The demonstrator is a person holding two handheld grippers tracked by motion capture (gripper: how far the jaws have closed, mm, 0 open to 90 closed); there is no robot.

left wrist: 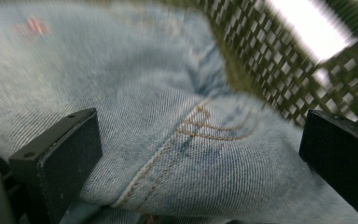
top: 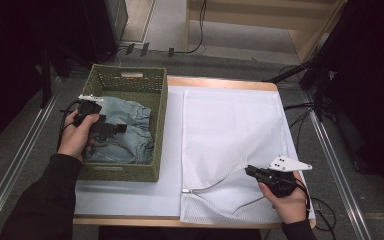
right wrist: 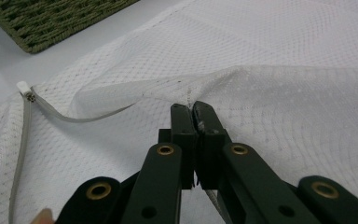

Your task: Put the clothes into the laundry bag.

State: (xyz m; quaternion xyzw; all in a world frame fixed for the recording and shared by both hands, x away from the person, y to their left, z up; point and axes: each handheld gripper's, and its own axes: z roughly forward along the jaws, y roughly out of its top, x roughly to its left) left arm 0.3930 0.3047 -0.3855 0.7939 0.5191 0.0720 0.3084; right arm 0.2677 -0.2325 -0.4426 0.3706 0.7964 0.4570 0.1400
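Observation:
A white mesh laundry bag (top: 230, 135) lies flat on the right half of the table, its zipper (top: 207, 187) open near the front. My right gripper (top: 250, 171) is shut on the bag's upper mesh edge by the zipper, lifting a fold (right wrist: 193, 100). Light blue denim jeans (top: 125, 132) lie crumpled in a green woven basket (top: 130, 75) at the left. My left gripper (top: 117, 128) hangs just over the jeans with its jaws wide open; the denim (left wrist: 191, 140) with an orange-stitched seam lies between the pads (left wrist: 60, 158) without being pinched.
The basket's lattice wall (left wrist: 279, 79) stands close behind the denim in the left gripper view. A white sheet (top: 130, 195) covers the wooden table. Metal rails run along both sides of the table, and cables lie on the floor at the right.

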